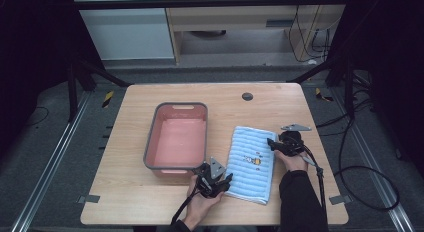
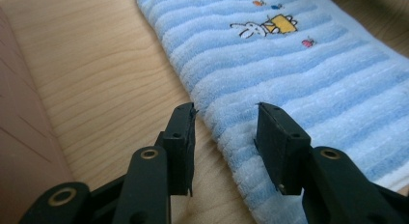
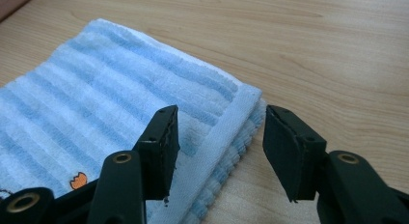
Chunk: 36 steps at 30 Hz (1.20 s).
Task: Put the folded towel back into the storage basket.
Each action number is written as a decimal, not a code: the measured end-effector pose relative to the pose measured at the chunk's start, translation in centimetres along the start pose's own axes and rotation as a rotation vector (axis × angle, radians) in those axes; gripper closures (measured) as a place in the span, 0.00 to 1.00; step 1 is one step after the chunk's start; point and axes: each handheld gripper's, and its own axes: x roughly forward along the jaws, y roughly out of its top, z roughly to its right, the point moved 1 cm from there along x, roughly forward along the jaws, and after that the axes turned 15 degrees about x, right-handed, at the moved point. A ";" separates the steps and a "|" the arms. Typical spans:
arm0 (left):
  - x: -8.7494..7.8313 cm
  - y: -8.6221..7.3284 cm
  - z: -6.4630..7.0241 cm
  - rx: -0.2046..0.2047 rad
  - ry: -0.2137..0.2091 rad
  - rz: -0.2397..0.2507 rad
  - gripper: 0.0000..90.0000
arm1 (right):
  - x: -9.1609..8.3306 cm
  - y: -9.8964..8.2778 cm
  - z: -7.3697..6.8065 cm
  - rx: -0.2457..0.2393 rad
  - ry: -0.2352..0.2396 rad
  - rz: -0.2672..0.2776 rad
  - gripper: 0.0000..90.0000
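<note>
Two grippers flank a folded blue striped towel [image 1: 251, 164] lying just right of the pink basin [image 1: 176, 137] on the wooden table [image 1: 125, 142]. No readable writing; the left gripper view shows a rabbit embroidery [image 2: 264, 26]. Left gripper [image 2: 225, 132]: jaws apart, straddling the towel's long edge. Right gripper [image 3: 219, 142]: jaws apart, straddling a hemmed corner, pads not pressing.

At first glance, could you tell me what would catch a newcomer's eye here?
The blue striped towel lies folded at the table's right, a gripper straddling each long edge: left gripper, right gripper, jaws open. Left of it sits an empty pink bin.
</note>
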 end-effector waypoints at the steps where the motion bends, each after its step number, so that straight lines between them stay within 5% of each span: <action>1: 0.1 -0.1 0.0 -0.004 -0.003 -0.003 0.64 | 0.0 0.0 0.0 0.005 0.004 -0.004 0.52; 19: 0.7 -0.3 0.2 -0.012 -0.010 -0.026 0.69 | 0.8 -0.6 -0.1 -0.008 0.002 -0.051 0.63; 23: 0.8 -0.4 0.2 -0.042 -0.033 -0.021 0.73 | 0.9 -0.7 -0.2 -0.002 0.003 -0.052 0.65; 36: 0.8 -0.1 0.6 -0.037 -0.029 -0.027 0.92 | 0.8 -0.8 -0.6 -0.002 0.053 -0.062 0.91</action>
